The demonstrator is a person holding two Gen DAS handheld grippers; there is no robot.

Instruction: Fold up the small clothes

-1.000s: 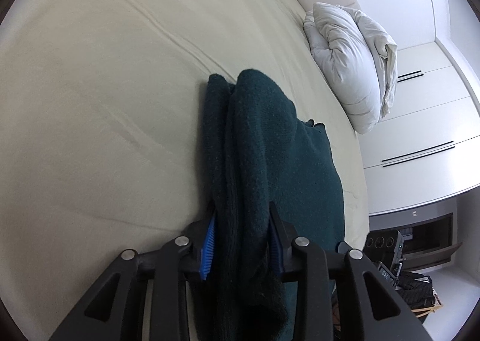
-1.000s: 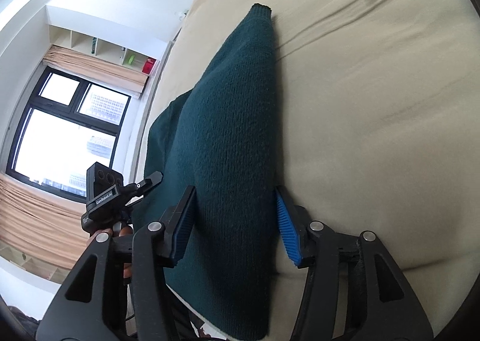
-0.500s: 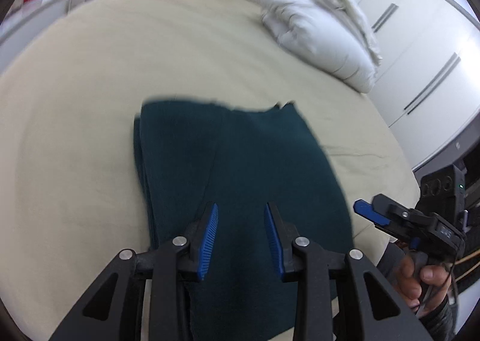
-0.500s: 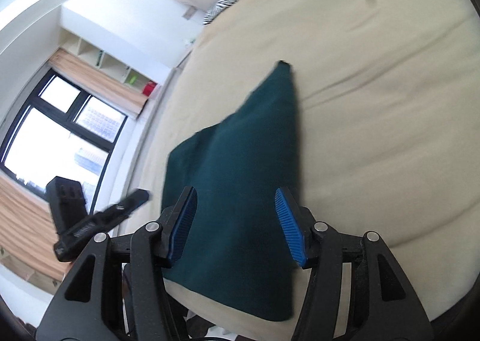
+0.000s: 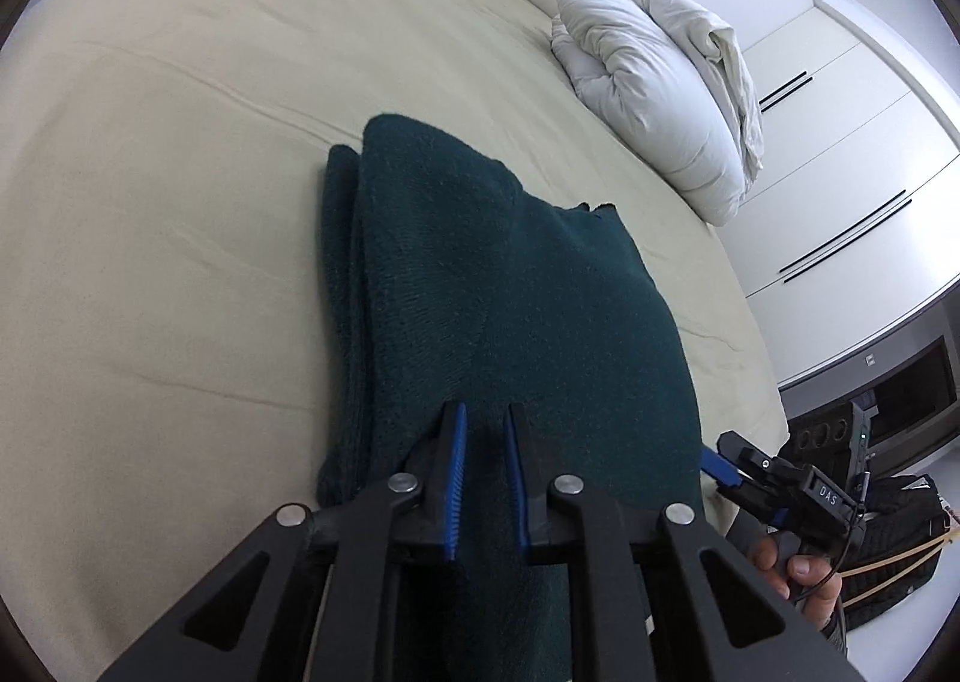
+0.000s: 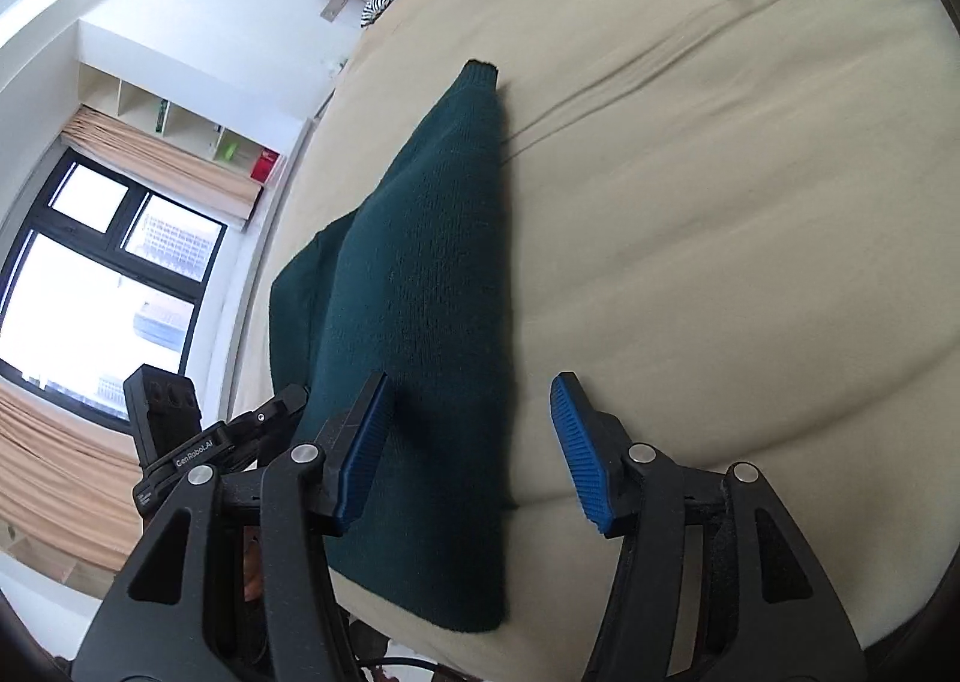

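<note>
Whereas a second ago the left gripper (image 5: 483, 475) pinched a raised bunch of the dark green sweater (image 5: 498, 298), its jaws now stand narrowly parted over the near edge with knit between the pads, though whether they press it I cannot tell. The right gripper (image 6: 471, 445) has its jaws spread wide, empty, astride the sweater's near right edge. Lying folded flat on the beige bed (image 5: 180, 202), the sweater looks ready for another fold; its near hem is cut off from view.

Left gripper (image 5: 485, 478) matte black, silver screws, ribbed blue pads, right gripper (image 6: 471, 445) likewise, white "GenRobot.AI" lettering on black handle, bare fingers (image 5: 801, 568), dark sleeve.
</note>
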